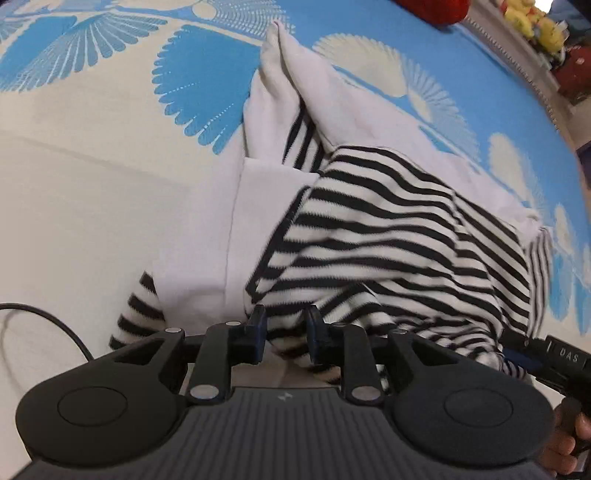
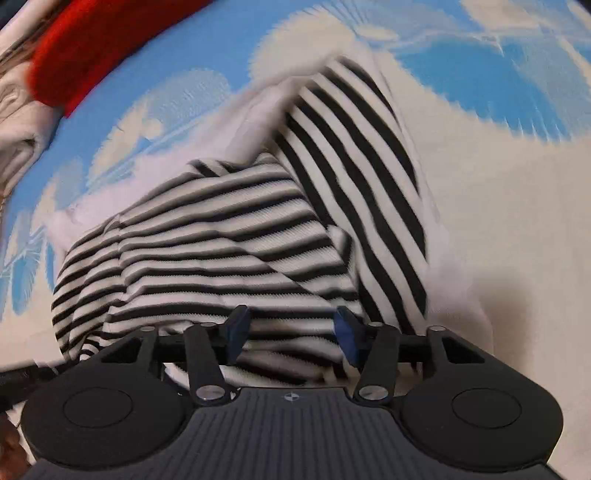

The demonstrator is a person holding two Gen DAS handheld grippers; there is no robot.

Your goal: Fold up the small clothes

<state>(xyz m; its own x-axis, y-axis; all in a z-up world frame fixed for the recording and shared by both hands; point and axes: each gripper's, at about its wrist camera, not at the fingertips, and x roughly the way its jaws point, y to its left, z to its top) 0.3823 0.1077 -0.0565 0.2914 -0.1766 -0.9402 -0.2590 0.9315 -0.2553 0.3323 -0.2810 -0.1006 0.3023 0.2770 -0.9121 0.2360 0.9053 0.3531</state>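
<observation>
A small black-and-white striped garment (image 1: 388, 229) with plain white parts lies crumpled on a patterned bedspread. Two white legs or sleeves (image 1: 280, 85) stretch away from it. My left gripper (image 1: 286, 332) points down at the near edge of the garment. Its jaws stand a little apart, with striped cloth showing in the gap and neither pad pressing on it. In the right wrist view the same garment (image 2: 221, 251) is blurred, with one striped flap folded over the body. My right gripper (image 2: 291, 332) hangs over its near edge, jaws wide apart and holding nothing.
The bedspread (image 1: 110, 184) is cream with blue fan shapes. A red object (image 2: 92, 48) lies at the far edge, and yellow plush toys (image 1: 532, 18) sit beyond it. A black cable (image 1: 55, 321) curls at the left. A hand (image 1: 569, 435) shows at the lower right.
</observation>
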